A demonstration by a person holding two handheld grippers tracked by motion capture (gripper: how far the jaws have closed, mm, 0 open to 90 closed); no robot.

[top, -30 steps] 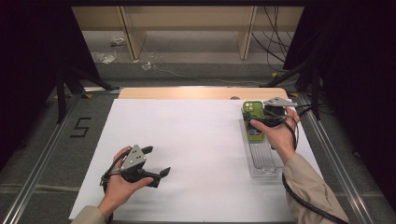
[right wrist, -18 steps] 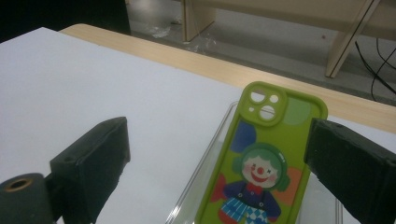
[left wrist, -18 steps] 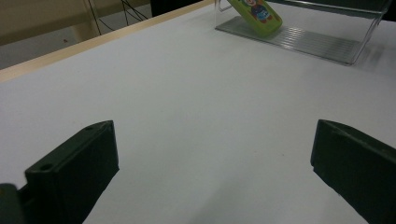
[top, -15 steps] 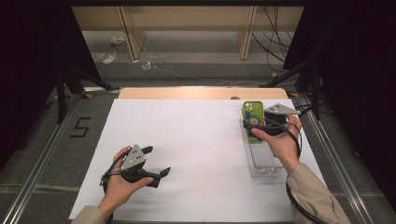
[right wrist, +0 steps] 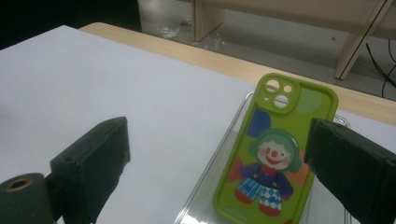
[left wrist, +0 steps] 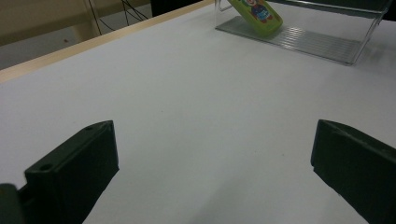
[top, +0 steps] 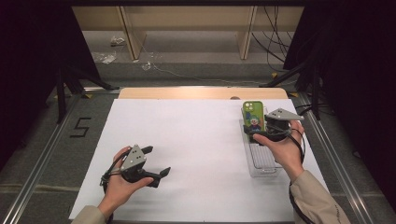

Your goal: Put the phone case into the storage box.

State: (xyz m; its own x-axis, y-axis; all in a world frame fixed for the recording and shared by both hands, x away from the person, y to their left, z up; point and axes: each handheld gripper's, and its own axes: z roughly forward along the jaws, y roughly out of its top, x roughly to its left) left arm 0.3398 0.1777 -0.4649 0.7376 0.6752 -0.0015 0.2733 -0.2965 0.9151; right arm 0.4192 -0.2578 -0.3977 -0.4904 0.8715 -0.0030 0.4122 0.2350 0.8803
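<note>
Green phone case (top: 253,118) in clear tray (top: 263,163)

Left tongs (left wrist: 210,177) spread wide over white table (left wrist: 196,93) — green phone case (left wrist: 257,11), clear tray (left wrist: 317,42) beyond

A white-topped table (top: 196,140) with a pale wooden far edge stands on grey floor (top: 42,140) — a black "5" (top: 80,127) marked there; light wooden shelving legs (top: 128,30), black cables (top: 271,32) and dark curtains (top: 32,46) stand behind.
</note>
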